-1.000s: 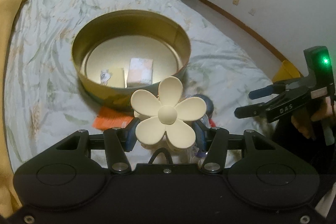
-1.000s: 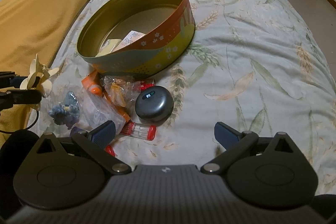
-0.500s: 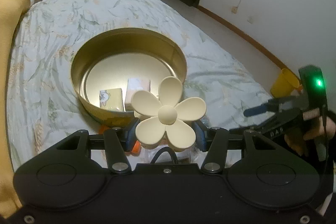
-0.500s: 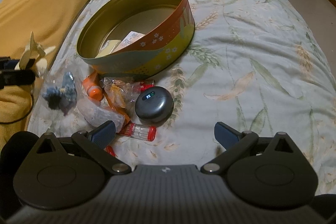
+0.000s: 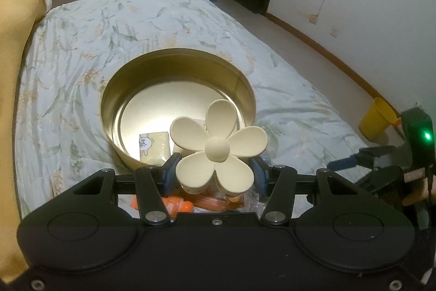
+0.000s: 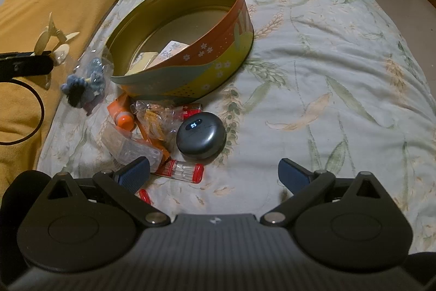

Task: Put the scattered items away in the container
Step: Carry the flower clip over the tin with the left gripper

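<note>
While the left tool (image 5: 215, 176) clamps the cream flower-shaped plastic hair claw (image 5: 216, 147) above the near rim of the round gold-lined metal tin (image 5: 178, 59) on the bed (image 6: 327, 72), an early release could drop it onto the clutter outside. The right tool (image 6: 214, 172) hovers wide and empty over a grey earbud case (image 6: 201, 135).

The tin (image 6: 190, 64) was set on the bed (image 6: 327, 72), two small packets (image 5: 154, 146) inside; scattered items (image 6: 152, 132) lay just before it.
</note>
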`<state>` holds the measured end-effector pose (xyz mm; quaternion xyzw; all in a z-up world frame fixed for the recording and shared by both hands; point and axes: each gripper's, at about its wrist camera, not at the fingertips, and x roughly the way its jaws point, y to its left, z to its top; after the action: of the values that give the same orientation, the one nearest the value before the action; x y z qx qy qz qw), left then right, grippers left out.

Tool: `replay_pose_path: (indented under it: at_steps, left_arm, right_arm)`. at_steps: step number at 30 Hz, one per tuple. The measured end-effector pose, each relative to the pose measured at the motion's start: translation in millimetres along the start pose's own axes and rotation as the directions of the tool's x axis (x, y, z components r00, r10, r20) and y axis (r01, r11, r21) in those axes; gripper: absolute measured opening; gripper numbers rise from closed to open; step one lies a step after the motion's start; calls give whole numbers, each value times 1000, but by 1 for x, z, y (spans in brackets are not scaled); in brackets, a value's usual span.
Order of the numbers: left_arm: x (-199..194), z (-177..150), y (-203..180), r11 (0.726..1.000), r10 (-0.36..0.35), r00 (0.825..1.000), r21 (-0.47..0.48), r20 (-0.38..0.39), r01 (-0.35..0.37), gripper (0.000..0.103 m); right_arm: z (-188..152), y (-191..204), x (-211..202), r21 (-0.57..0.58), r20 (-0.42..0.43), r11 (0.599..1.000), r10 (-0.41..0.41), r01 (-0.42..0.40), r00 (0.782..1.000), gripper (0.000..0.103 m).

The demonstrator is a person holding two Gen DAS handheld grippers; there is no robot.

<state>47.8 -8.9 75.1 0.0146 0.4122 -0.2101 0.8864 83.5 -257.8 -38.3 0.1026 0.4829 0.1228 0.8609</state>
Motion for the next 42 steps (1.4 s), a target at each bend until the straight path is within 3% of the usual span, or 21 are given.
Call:
replay_pose_path:
  at_steps: [22, 42]
  left_arm:
    - [13, 25, 17, 998, 34, 999, -46, 7, -34, 50]
    - [55, 44, 25, 994, 79, 996, -71, -33, -81, 50]
  right_arm:
    - [0, -2, 5, 2, -17, 1000, 1, -1, 1000, 103]
    - [0, -2, 5, 3, -16, 1000, 5, -5, 1000, 103]
